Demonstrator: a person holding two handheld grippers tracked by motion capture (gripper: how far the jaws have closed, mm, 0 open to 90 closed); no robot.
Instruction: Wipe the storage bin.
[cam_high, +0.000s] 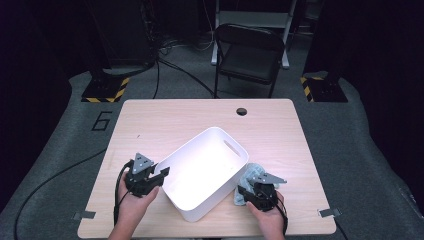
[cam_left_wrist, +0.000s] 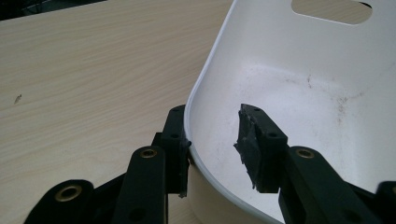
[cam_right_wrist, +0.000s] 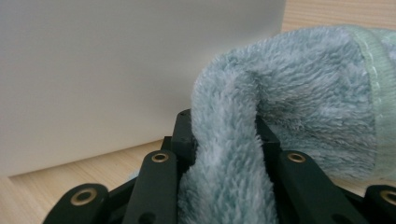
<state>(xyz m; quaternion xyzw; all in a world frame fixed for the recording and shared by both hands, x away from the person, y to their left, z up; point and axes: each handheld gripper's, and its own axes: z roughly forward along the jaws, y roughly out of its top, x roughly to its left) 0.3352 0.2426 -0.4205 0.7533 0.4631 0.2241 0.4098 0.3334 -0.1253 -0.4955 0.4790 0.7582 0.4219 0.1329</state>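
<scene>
We saw a light wooden table (cam_high: 150, 120) bearing a white plastic bin (cam_high: 220, 137) and a pale blue towel (cam_high: 251, 170) just beside it.

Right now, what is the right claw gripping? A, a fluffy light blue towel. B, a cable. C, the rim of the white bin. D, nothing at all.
A: in the right gripper view the right claw pinches a fold of the fluffy light blue towel, beside the white bin wall.
</scene>
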